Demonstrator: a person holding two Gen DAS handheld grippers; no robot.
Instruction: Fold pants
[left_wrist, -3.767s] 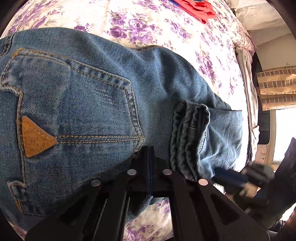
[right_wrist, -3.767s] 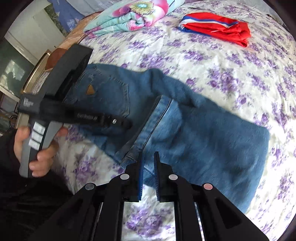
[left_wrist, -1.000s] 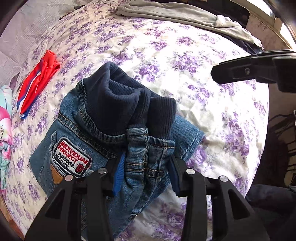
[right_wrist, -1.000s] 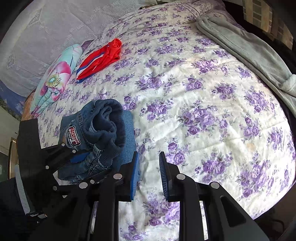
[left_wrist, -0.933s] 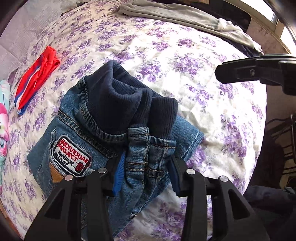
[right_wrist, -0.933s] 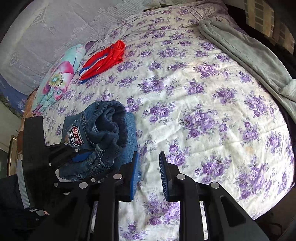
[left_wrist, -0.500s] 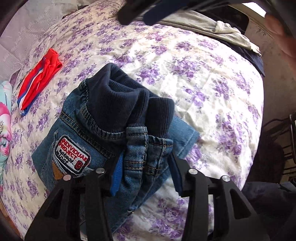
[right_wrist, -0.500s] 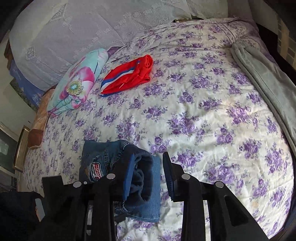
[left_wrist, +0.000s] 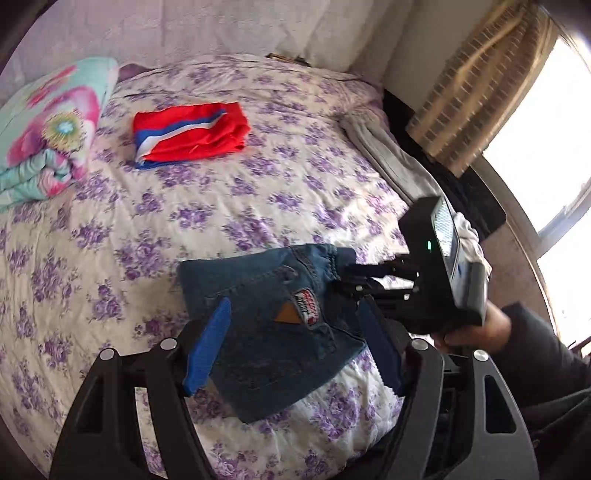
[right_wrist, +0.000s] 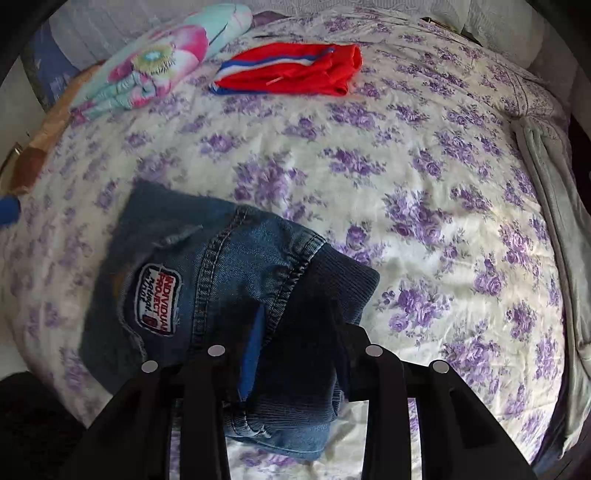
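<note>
1. Two grippers work over one folded bundle: the jeans lie as a compact denim packet on the floral bedspread, at its near edge, well short of the red shorts that sit toward the headboard.
2. Left gripper: its jaws have just been opening and now stand wide apart, the blue pads on either side of the jeans without pressing. The packet lies below them on the spread, released.
3. Right gripper: jaws have just been opening a little. The dark ribbed waistband of the jeans sits between its fingers; that corner is in shadow, so whether the pads truly pinch it I cannot tell.
4. Step in hand, as I judge it: letting go and setting the fold down.
5. To do it well: lift the left gripper straight off so the pads do not drag the top layer; ease the right one back along the waistband line, not sideways, or the roll may spring open.
6. Check afterwards that the patch side stays flat.
</note>
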